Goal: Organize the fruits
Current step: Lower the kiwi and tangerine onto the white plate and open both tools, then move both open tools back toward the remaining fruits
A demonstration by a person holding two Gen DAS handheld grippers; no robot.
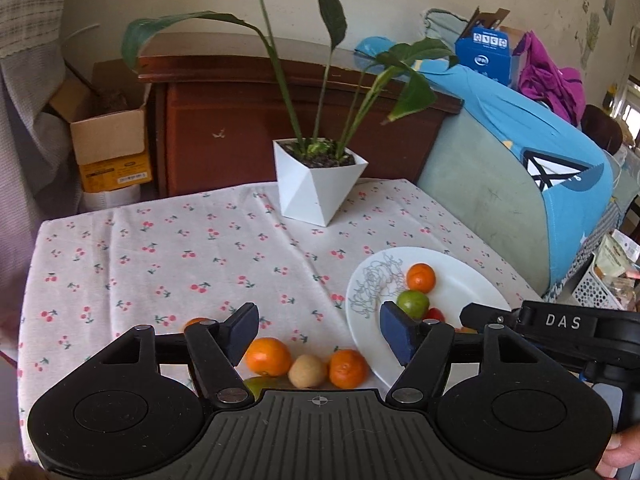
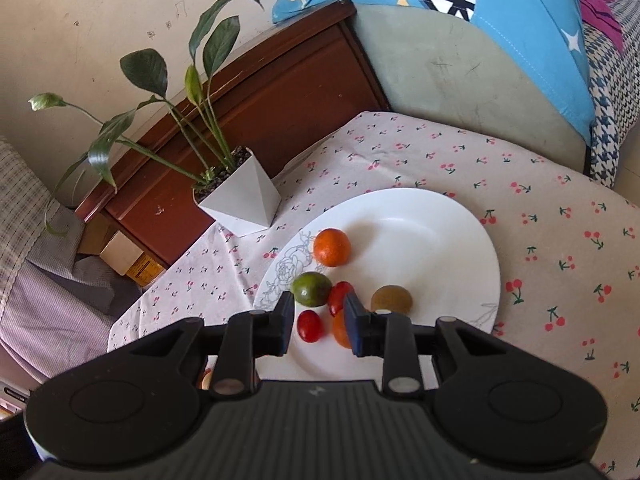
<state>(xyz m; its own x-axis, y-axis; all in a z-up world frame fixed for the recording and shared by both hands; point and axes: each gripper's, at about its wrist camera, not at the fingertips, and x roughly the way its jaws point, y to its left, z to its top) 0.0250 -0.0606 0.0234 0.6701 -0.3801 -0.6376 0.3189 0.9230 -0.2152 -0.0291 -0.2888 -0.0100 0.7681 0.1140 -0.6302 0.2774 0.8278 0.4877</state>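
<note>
In the left wrist view my left gripper [image 1: 319, 332] hangs open over the cherry-print tablecloth [image 1: 180, 248], with nothing between its pads. Just below it lie two oranges [image 1: 268, 356] [image 1: 348, 368], a beige round fruit [image 1: 307, 371] and a green fruit [image 1: 256, 386] half hidden by the gripper body. My right gripper [image 2: 320, 320] hovers low over the white plate [image 2: 460, 220] with its jaws a little apart. A red cherry tomato [image 2: 309, 326] lies on the plate in the gap, untouched. The plate also holds a second tomato [image 2: 340, 296], a lime [image 2: 311, 289], an orange [image 2: 332, 247], a kiwi [image 2: 391, 300] and a partly hidden orange [image 2: 340, 334].
A white faceted pot with a leafy plant [image 1: 316, 184] stands at the table's far edge. A brown wooden cabinet [image 1: 240, 128] and a cushioned seat with a blue cloth [image 1: 520, 140] are behind. The right gripper's black body [image 1: 560, 326] sits over the plate's near side.
</note>
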